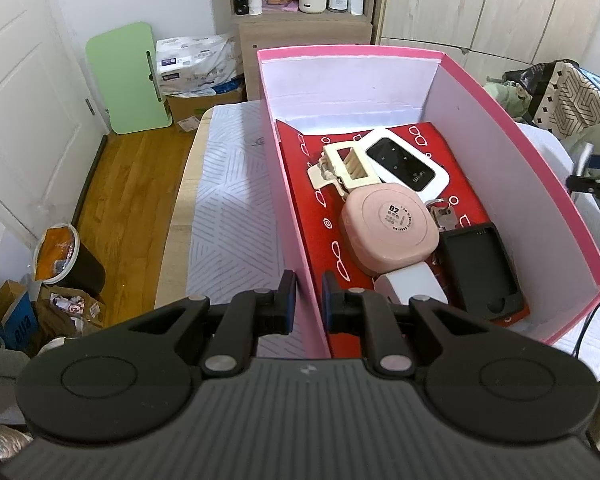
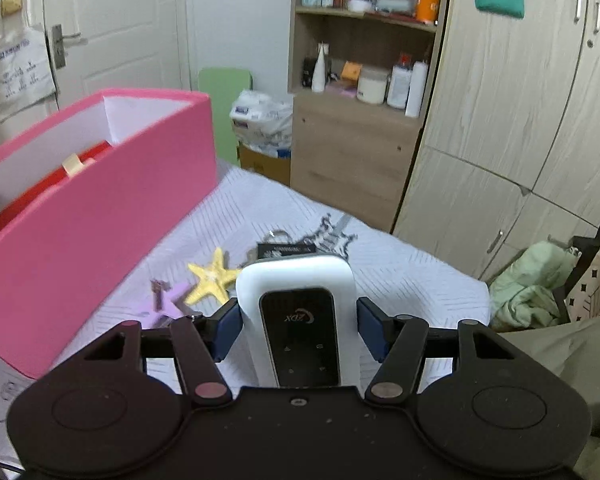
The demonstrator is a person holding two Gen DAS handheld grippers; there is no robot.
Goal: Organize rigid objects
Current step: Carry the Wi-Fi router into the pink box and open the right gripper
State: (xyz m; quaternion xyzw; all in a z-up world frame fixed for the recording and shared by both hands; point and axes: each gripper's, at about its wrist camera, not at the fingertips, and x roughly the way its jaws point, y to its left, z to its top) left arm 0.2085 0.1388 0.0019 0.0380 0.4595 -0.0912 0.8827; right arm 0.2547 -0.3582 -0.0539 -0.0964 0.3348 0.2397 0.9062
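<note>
- Left wrist view: the pink box [image 1: 480, 152] fills the frame from twelve to four o'clock, standing on the quilted bed cover [image 1: 236, 200]; its near wall runs up between the jaws of the left claw [image 1: 309, 300], which is closed to a narrow gap on that wall (my guess: to steady the box while things go in).
- Inside, a red sheet [image 1: 304, 184] lines the floor. On it lie a black holder [image 1: 482, 268] at four o'clock, a round pink case [image 1: 390, 228] in the middle, a white wifi device [image 1: 406, 164] at one o'clock and a cream hair clip [image 1: 346, 168] at twelve, packed close and overlapping.
- Right wrist view: the same box sits at nine o'clock, seen from outside.
- The right claw [image 2: 298, 320] stands fairly wide, its blue pads pressed on both long edges of a white pocket router [image 2: 298, 320], screen up, held clear of the cover; it likely goes into the box next.
- Beyond it, at eleven o'clock, a yellow starfish [image 2: 212, 278], a purple piece [image 2: 168, 300] (too blurred to name) and a dark key fob [image 2: 288, 250] wait on the cover.
</note>
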